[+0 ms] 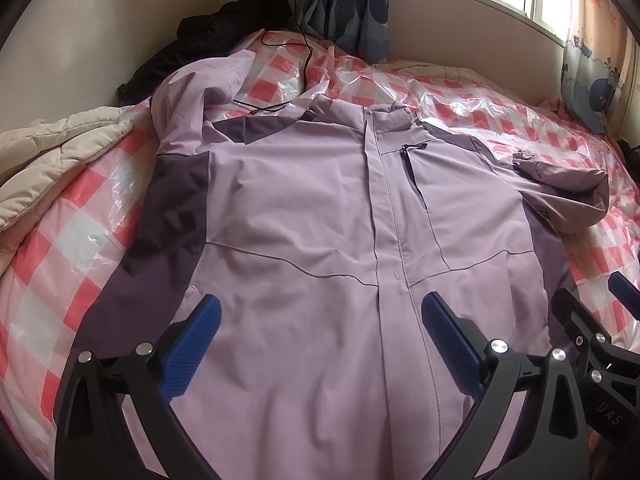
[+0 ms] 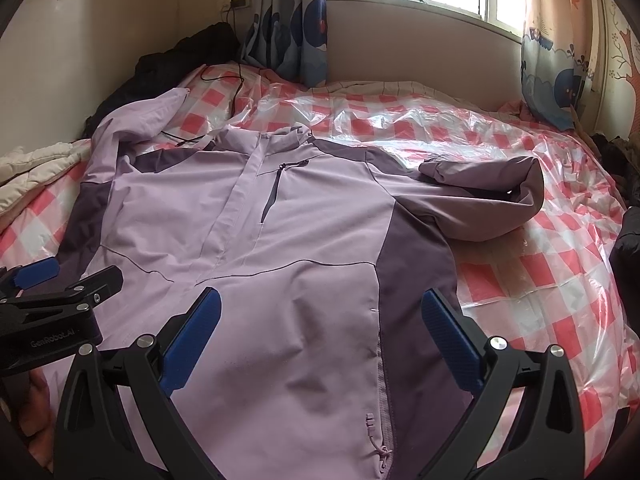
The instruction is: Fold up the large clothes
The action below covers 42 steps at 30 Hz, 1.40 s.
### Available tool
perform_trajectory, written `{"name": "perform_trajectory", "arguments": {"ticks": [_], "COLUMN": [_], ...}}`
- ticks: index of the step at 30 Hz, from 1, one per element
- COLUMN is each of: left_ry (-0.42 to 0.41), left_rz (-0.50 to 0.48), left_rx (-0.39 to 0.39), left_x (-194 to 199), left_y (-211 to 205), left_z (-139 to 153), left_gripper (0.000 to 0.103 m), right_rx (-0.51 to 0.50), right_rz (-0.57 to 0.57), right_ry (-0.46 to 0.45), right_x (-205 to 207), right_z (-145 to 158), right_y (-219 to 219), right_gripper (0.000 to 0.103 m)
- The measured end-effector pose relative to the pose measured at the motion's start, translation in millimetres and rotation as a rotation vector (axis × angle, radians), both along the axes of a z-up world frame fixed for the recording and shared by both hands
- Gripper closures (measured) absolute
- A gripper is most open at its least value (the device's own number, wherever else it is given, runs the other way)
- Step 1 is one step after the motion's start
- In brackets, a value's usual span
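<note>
A lilac jacket [image 1: 304, 208] with dark purple side panels lies front up and spread flat on the bed, collar pointing toward the window. Its left sleeve [image 1: 200, 84] runs up toward the far wall; its right sleeve [image 2: 492, 196] bends back over itself on the right. My left gripper [image 1: 320, 320] hovers open over the lower front near the zip placket. My right gripper [image 2: 320, 316] is open above the hem by the dark right panel [image 2: 416, 264]. Each gripper shows at the edge of the other's view, with the right gripper [image 1: 600, 304] beside the left gripper [image 2: 60, 276].
The bed has a red-and-white checked cover [image 2: 540, 280] under clear plastic sheeting. A beige quilt [image 1: 48, 152] bunches at the left edge, and black clothing [image 1: 224, 24] is piled in the far corner. A black cable [image 1: 280, 76] trails from a wall socket onto the bed. Curtains [image 2: 288, 32] hang by the window.
</note>
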State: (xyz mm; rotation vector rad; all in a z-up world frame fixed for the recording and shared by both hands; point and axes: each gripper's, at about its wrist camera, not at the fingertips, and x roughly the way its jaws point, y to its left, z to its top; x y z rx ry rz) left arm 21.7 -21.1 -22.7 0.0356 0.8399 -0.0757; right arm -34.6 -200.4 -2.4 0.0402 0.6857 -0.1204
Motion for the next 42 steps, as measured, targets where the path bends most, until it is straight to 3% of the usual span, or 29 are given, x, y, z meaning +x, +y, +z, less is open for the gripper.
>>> {"name": "perform_trajectory", "arguments": {"ticks": [22,29,42], "left_ry": [-0.005,-0.054,-0.032], "left_rz": [-0.006,-0.01,-0.031], "left_rx": [0.015,0.015,0.011], "left_x": [1,-5,-3], "left_y": [-5,-8,-27], "left_z": [-1,9,5], "left_gripper": [0.007,0.007,0.007], "right_rx": [0.0,-0.009,-0.014], "right_rz": [0.003,0.007,-0.011], "right_ry": [0.003,0.003,0.007], "right_x": [0,-3,-2], "right_z": [-1,-4,-1], "right_y": [1,5,-7], "right_gripper": [0.006,0.006,0.006]}}
